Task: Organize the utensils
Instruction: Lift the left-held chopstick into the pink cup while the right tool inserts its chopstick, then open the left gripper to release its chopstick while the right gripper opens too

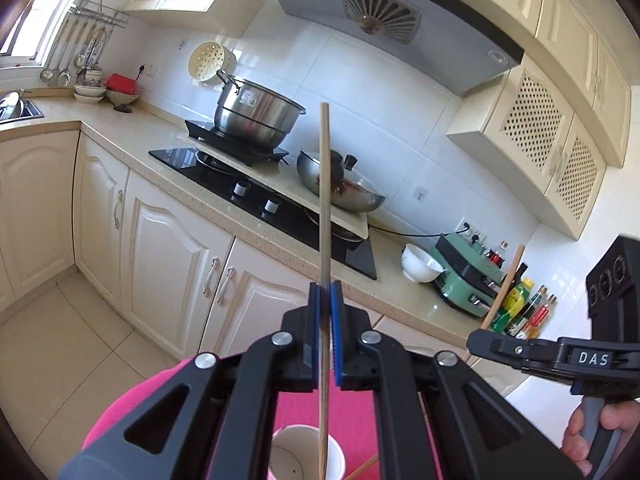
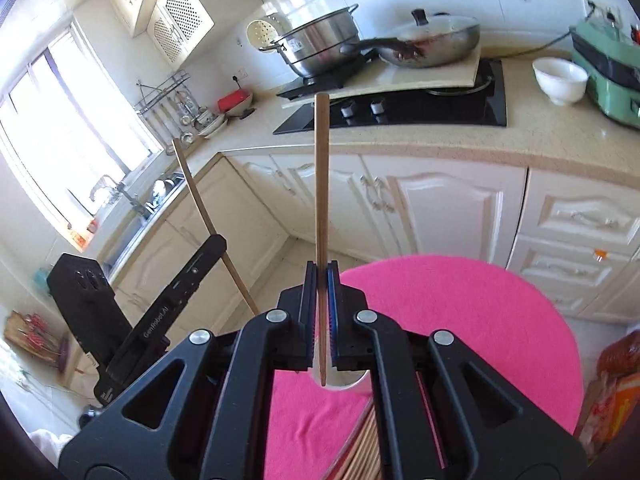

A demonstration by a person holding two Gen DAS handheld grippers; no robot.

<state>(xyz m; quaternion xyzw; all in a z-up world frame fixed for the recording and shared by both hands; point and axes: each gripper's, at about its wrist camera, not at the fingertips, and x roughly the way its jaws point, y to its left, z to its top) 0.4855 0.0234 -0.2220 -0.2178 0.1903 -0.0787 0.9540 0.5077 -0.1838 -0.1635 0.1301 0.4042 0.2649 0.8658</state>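
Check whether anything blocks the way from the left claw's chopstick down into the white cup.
Nothing visible does. The left claw is shut on a chopstick, whose lower end already hangs over the open mouth of the white cup on the pink cloth. The right claw stands off to the side.

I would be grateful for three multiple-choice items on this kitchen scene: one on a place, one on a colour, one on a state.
1. Where is the white bowl?
A. in the sink
B. on the counter beside the green appliance
C. on the pink cloth

2. What colour is the cloth under the grippers?
A. pink
B. blue
C. grey

3. What is the left gripper doing?
A. standing open
B. clamping a chopstick
C. gripping a spoon

Answers: 1 B, it stands by the appliance; 2 A, plainly pink; 3 B, the stick runs between its pads.
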